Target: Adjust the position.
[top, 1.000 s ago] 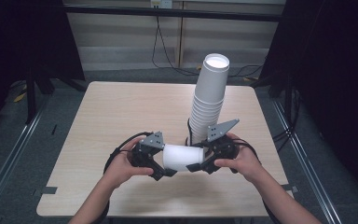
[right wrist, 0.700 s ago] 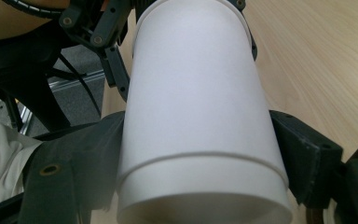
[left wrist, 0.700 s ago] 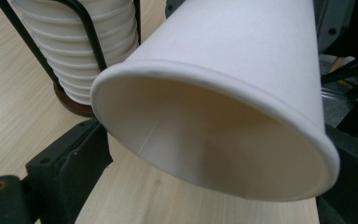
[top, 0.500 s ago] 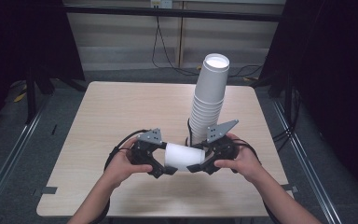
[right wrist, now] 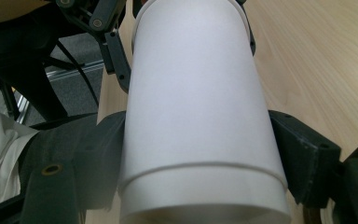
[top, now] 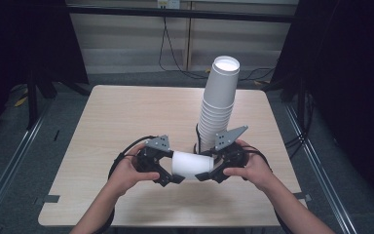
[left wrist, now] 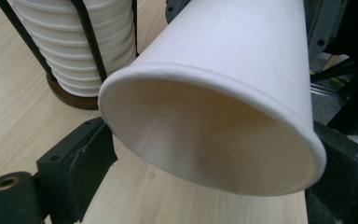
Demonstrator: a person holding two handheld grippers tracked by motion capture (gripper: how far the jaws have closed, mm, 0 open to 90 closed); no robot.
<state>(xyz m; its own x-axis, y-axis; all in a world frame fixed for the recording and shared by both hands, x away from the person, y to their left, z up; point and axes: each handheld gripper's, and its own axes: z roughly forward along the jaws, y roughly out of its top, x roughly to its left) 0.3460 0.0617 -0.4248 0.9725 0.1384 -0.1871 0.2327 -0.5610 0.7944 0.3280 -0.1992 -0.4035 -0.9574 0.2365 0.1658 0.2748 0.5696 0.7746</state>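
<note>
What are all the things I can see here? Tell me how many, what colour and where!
paper cup: one, white, lying sideways between both grippers, above the table's near edge
cup stack: one tall stack, white, on a round brown base, right of the table's middle
table: one, light wood, centre
cables: several, black, on the floor behind
left gripper: one, black, at the cup's open end
right gripper: one, black, fingers on the cup's base end

Both grippers, left gripper (top: 168, 170) and right gripper (top: 213, 169), are black with blocky screwed jaws, grey three-cornered top plates and looping black cables; bare forearms, no sleeves.
</note>
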